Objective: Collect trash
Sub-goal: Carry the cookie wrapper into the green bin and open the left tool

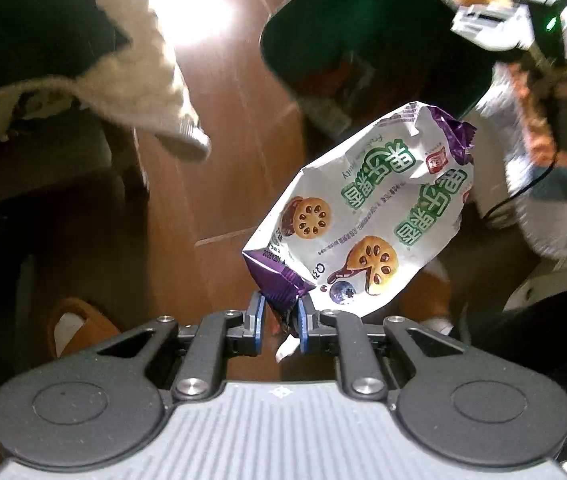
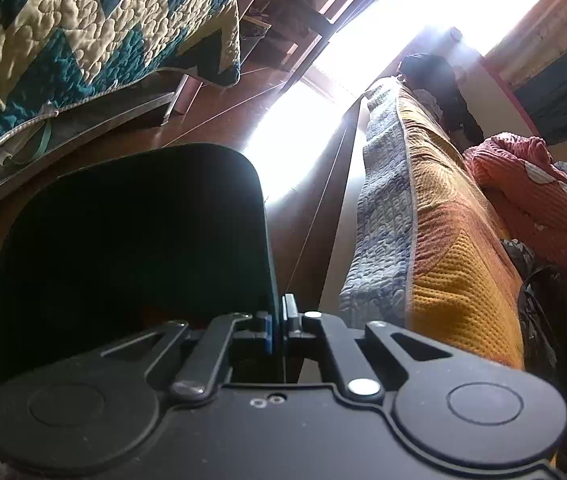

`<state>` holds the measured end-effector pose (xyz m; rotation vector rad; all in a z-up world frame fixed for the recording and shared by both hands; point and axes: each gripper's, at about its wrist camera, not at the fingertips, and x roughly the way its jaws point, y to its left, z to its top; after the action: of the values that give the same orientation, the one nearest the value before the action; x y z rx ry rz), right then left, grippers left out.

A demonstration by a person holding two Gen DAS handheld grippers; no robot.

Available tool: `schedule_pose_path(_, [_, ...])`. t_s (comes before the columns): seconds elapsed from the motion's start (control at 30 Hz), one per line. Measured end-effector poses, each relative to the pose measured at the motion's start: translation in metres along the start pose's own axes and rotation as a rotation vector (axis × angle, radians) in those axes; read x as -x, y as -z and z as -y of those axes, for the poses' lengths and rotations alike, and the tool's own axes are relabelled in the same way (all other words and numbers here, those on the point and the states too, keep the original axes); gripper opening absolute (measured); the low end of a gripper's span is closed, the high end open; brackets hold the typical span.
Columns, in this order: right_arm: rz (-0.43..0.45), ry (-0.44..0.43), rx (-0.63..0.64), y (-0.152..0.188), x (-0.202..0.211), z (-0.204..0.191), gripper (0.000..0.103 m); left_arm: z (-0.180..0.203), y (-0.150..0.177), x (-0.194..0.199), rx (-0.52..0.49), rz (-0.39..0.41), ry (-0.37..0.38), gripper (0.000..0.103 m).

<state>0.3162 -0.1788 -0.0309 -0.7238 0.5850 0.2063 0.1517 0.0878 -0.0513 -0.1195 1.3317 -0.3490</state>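
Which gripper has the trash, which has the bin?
The left gripper pinches the purple corner of the white biscuit wrapper. The right gripper holds no trash: it clamps the rim of the dark green bin.

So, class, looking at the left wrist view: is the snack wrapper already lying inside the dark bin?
No, the snack wrapper hangs in the air, pinched by its purple corner in the left gripper, short of the dark bin.

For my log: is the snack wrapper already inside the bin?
Out. The snack wrapper hangs from the left gripper, outside the dark bin.
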Motion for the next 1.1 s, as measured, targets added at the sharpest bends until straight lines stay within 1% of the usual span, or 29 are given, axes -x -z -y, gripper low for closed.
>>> schedule_pose_path(0.13, [-0.002, -0.005, -0.012, 0.000, 0.000, 0.001, 0.004, 0.007, -0.018, 0.018, 0.041, 0.100, 0.028, 0.016])
schedule_pose_path(0.2, [-0.001, -0.004, -0.009, 0.000, 0.000, 0.001, 0.004, 0.012, -0.035, 0.023, 0.053, 0.133, -0.002, 0.016])
schedule_pose_path(0.3, [-0.001, -0.005, -0.013, 0.000, 0.000, 0.001, 0.004, 0.025, -0.059, 0.011, 0.048, 0.160, -0.078, 0.016])
schedule_pose_path(0.33, [-0.001, -0.006, -0.011, 0.000, 0.000, 0.001, 0.004, 0.030, -0.067, 0.006, 0.046, 0.169, -0.093, 0.016])
schedule_pose_path(0.4, [0.001, -0.008, -0.007, 0.000, 0.000, 0.001, 0.004, 0.041, -0.080, -0.005, 0.036, 0.180, -0.099, 0.016])
schedule_pose_path(0.47, [0.003, -0.009, -0.007, -0.001, 0.000, 0.000, 0.005, 0.054, -0.096, -0.020, 0.014, 0.172, -0.141, 0.016])
schedule_pose_path(0.6, [0.006, -0.014, -0.008, -0.001, 0.002, 0.000, 0.005, 0.070, -0.118, -0.044, -0.022, 0.159, -0.195, 0.016])
schedule_pose_path(0.77, [0.010, -0.027, -0.022, -0.001, 0.003, 0.000, 0.005, 0.083, -0.144, -0.075, -0.031, 0.135, -0.230, 0.016])
schedule_pose_path(0.87, [0.017, -0.027, -0.009, -0.002, 0.004, -0.004, 0.005, 0.086, -0.150, -0.083, -0.016, 0.136, -0.239, 0.016])
schedule_pose_path(0.97, [0.026, -0.028, 0.012, -0.004, 0.005, -0.009, 0.005, 0.084, -0.154, -0.091, 0.009, 0.128, -0.212, 0.017])
schedule_pose_path(1.1, [0.032, -0.030, 0.023, -0.009, 0.003, -0.012, 0.006, 0.085, -0.152, -0.095, -0.003, 0.121, -0.196, 0.017])
